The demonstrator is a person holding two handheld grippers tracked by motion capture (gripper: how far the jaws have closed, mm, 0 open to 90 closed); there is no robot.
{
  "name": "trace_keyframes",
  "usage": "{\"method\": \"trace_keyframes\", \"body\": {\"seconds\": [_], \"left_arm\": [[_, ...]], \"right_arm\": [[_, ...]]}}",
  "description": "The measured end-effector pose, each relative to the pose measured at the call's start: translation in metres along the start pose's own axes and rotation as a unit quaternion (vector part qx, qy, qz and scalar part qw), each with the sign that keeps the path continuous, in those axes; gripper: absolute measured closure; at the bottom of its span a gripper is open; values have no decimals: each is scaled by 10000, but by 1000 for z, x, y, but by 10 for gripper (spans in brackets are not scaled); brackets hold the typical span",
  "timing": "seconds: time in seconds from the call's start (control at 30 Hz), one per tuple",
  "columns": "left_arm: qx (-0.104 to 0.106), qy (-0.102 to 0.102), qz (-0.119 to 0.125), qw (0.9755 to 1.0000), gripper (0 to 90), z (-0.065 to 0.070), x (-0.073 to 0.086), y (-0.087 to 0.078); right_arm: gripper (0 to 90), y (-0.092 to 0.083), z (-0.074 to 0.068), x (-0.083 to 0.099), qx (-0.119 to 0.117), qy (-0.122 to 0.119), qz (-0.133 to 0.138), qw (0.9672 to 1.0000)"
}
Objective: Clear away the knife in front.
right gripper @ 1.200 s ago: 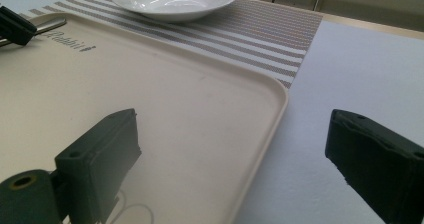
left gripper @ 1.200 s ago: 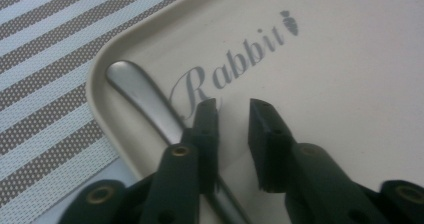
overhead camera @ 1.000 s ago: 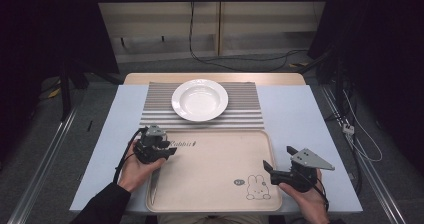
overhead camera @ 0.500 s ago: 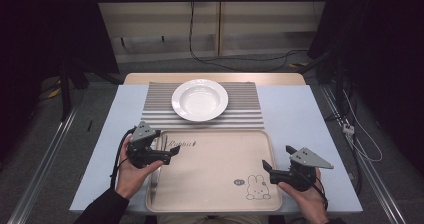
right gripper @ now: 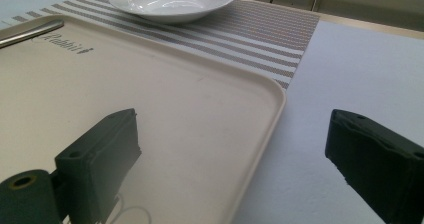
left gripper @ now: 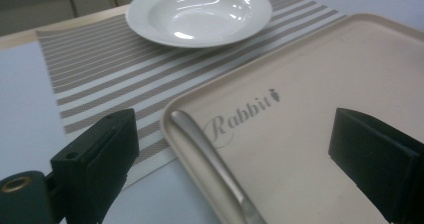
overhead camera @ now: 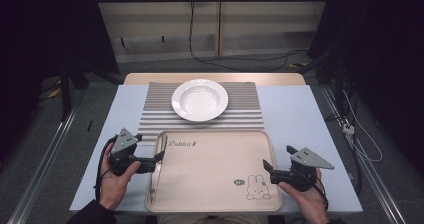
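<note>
Steel spoon (overhead camera: 156, 181) lies along the tray's (overhead camera: 215, 204) left rim, long axis running from lower left toward the frame's top, just right of your left gripper (overhead camera: 161, 156), whose jaws have just been opening and stand released, nothing between them.

Left gripper (overhead camera: 159, 157): withdrawn from tray (overhead camera: 220, 204) top-left corner toward 8 o'clock, now at tray's left rim. Jaws just opened wide, nothing between pads. Metal utensil (overhead camera: 156, 179): released, lying along tray's left edge.
</note>
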State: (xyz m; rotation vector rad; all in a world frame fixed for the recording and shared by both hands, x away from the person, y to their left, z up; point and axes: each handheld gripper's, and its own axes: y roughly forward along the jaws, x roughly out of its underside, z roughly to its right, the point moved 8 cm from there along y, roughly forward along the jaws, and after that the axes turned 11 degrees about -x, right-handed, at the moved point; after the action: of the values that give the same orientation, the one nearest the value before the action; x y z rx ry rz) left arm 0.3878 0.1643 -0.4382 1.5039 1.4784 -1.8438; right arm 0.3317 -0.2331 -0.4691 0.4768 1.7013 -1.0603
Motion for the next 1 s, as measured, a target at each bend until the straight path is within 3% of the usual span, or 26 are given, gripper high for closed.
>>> {"method": "trace_keyframes", "body": {"seconds": [0.07, 0.3, 0.43, 0.57, 0.67, 0.73, 0.8, 1.0], "left_arm": [[91, -37, -106, 9999, 56, -1, 4, -2], [-114, -244, -104, 9996, 56, -8, 16, -8], [-194, -207, -138, 9995, 56, -13, 24, -9], [-187, -383, -200, 9989, 56, -17, 35, -9], [-266, -389, -166, 9988, 56, -19, 36, -10], [-132, -454, -165, 9987, 56, -16, 37, -11], [-189, -342, -140, 9991, 56, -14, 36, -12], [-212, -545, -227, 9980, 56, -20, 37, -9]], "right_arm": [[70, -1, 0, 0, 7, 21, 7, 10000], [70, -3, 2, 0, 50, 71, 67, 9999], [70, -2, 2, -1, 60, 48, 62, 10000], [70, -5, 2, 0, 77, 77, 82, 9999], [70, -6, 2, 0, 98, 59, 100, 9999], [70, -6, 2, 0, 97, 50, 95, 9999], [71, -6, 2, 0, 106, 47, 94, 9999], [73, -6, 3, 0, 122, 58, 93, 9999]]}}
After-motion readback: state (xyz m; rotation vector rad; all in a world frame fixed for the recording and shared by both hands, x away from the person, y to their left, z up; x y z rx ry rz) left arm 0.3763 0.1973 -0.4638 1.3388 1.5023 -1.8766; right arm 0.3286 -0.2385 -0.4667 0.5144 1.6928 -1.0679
